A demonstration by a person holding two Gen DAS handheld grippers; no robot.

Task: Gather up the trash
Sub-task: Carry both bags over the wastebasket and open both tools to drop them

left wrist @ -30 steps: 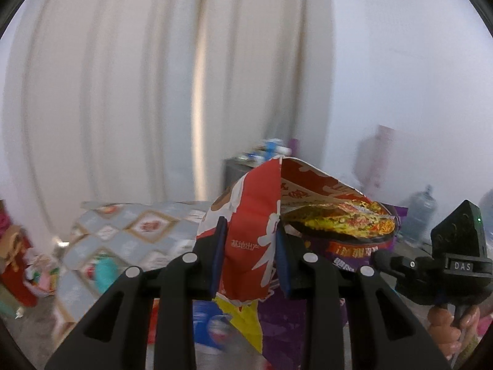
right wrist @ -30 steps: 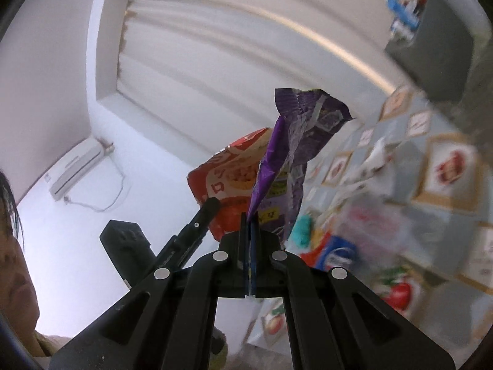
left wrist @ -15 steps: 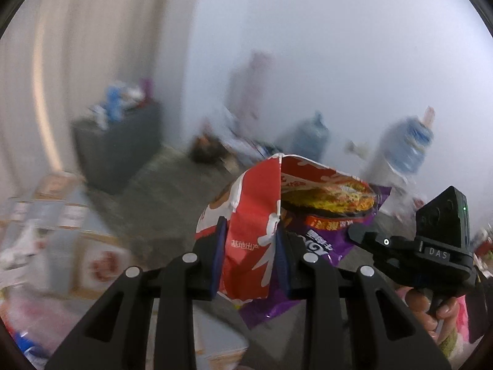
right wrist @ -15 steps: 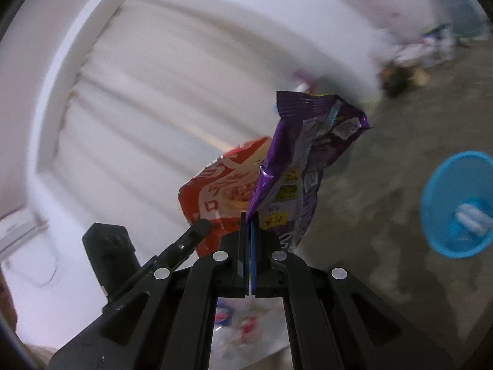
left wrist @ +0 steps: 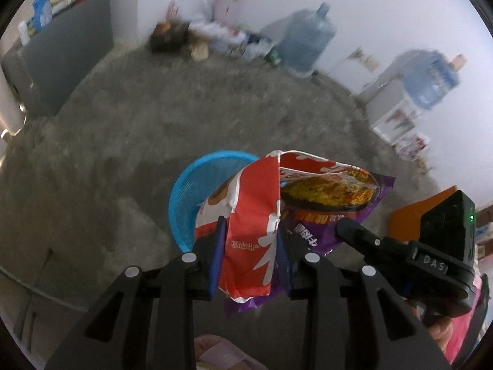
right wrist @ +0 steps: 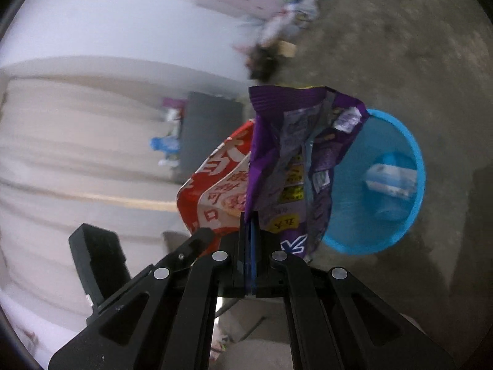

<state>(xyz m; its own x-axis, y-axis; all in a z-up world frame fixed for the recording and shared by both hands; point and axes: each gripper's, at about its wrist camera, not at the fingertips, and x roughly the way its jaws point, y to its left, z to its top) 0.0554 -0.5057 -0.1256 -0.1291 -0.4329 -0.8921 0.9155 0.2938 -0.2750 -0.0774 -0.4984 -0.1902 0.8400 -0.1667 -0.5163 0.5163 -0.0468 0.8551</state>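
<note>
My left gripper is shut on a red and white snack wrapper and holds it in the air over the near rim of a blue trash basket. My right gripper is shut on a purple noodle wrapper, held beside the basket, which has a white and blue packet inside. The purple wrapper also shows in the left wrist view, just right of the red one. The red wrapper shows in the right wrist view, left of the purple one. The right gripper's body shows in the left wrist view.
The basket stands on a grey concrete floor. Two large water bottles and a heap of clutter stand by the far white wall. A dark grey cabinet is at the left. An orange box is at the right.
Both grippers have swung away from the patterned mat and curtain toward the floor. The blue basket has come into view below and near both held wrappers. Both grips are unchanged.
</note>
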